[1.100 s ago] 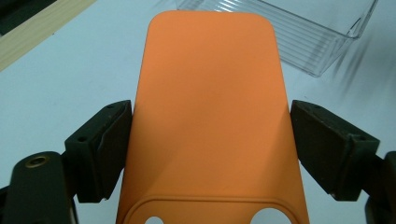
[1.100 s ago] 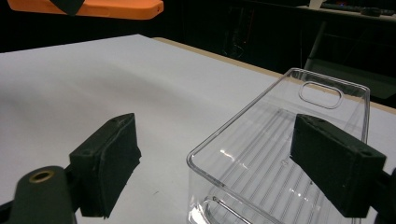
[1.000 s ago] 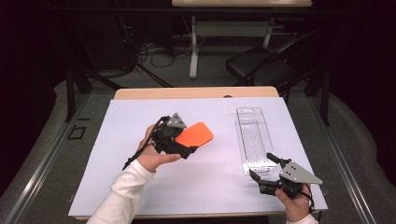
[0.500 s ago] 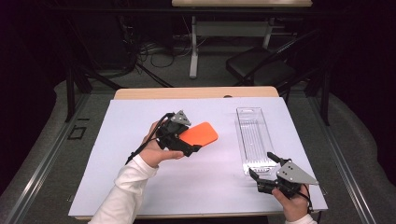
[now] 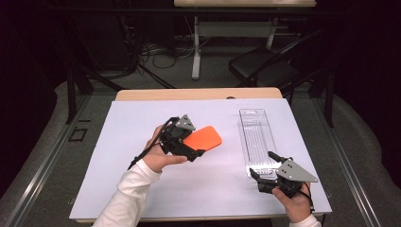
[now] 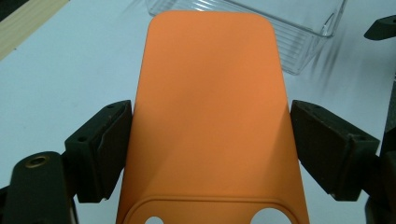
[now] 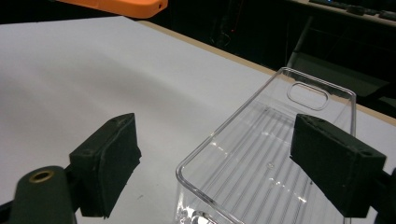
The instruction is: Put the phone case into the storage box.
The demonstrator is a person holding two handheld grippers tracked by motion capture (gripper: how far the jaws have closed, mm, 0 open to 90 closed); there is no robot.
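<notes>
In the high view we hold the left gripper [image 5: 195, 146] raised over the middle of the white table sheet [image 5: 118, 179], its jaws spread wide and clamped on the two long edges of the orange phone case [image 5: 203, 138], which juts out of the jaws toward two o'clock. In the left gripper view the orange phone case [image 6: 212, 116] runs from six o'clock up to twelve between the two black pads, each pad pressing an edge (a curved seam and two cutouts show at its near end), and the clear plastic tray [image 6: 289, 32] lies beyond it at one o'clock on the sheet. In the high view that clear plastic tray [image 5: 257, 142] lies lengthwise to the case's three o'clock, well apart from it, with its far end pointing at twelve. Our right gripper [image 5: 262, 176] sits at the tray's near end, at about five o'clock on the sheet, its jaws standing wide and gripping nothing. In the right gripper view the tray's near left corner [image 7: 196, 163] lies between the open pads without touching either, and the case [image 7: 126, 7] hangs at eleven o'clock.
</notes>
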